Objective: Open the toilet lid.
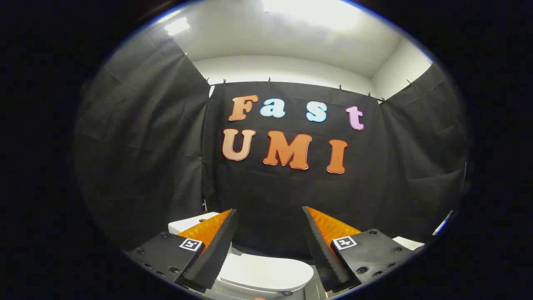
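While the toilet lid (266, 273) lay closed, the hand-held gripper (270, 243) hovered above it, fingers spread empty: approach step; descent to the lid's front edge seemed next.

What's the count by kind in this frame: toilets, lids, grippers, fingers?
White ceramic toilet: 1
White plastic toilet lid, lying closed: 1
Hand-held gripper, open above the lid and holding nothing: 1
Gripper fingers: 2
Total: 5
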Motion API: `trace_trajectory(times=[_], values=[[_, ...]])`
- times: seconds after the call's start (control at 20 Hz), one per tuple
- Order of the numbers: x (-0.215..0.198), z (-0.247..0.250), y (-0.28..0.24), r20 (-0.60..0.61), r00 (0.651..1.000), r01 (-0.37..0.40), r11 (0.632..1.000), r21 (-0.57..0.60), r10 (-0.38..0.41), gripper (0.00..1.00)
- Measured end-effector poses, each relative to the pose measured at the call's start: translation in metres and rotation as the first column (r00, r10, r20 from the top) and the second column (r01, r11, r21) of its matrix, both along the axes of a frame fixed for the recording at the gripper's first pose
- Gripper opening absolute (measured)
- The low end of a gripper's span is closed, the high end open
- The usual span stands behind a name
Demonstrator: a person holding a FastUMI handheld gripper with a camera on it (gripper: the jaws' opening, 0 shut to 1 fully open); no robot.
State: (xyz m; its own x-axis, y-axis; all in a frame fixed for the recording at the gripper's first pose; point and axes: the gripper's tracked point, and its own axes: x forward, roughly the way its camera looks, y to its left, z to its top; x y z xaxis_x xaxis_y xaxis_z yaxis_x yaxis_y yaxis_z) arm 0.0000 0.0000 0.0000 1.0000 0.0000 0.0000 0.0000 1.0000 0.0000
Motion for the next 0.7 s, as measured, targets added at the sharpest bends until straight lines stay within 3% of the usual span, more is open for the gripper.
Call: trace_trajectory(times=[0.35,0.7], values=[[0.001,-0.004,-0.008,-0.007,1.000,0.019,0.998,0.066,-0.018,0.98],[0.003,-0.008,-0.001,-0.014,1.000,-0.005,0.999,0.043,0.006,0.98]])
